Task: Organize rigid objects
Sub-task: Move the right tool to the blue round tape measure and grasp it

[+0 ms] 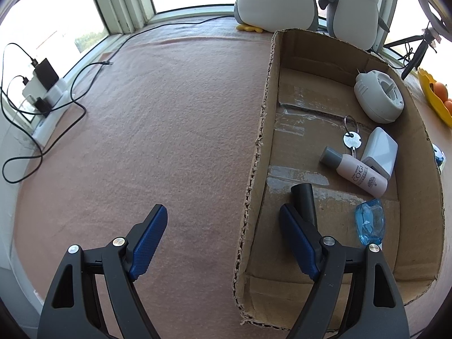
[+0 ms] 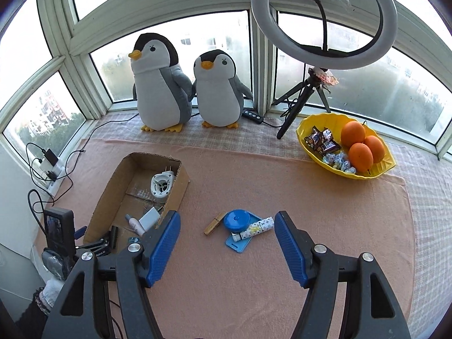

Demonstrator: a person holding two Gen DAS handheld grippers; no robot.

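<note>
Right wrist: tape measure [image 2: 236,220] between fingers [image 2: 165,244].

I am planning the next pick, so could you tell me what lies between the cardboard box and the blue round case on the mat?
Only a small wooden clip, lying apart from the cardboard box and close beside the blue round case; otherwise bare pink mat. The right wrist view shows it.

I'm working in a home, on a bay-window ledge spread with a pink blanket [image 2: 254,254]. Two plush penguins [image 2: 161,84] sit against the panes, with apartment blocks [image 2: 48,113] outside. A yellow fruit bowl [image 2: 375,169] holds oranges [image 2: 360,156] and sweets, beside a ring light [image 2: 325,19] on a tripod, and chargers fill a power strip [image 2: 52,169].
</note>
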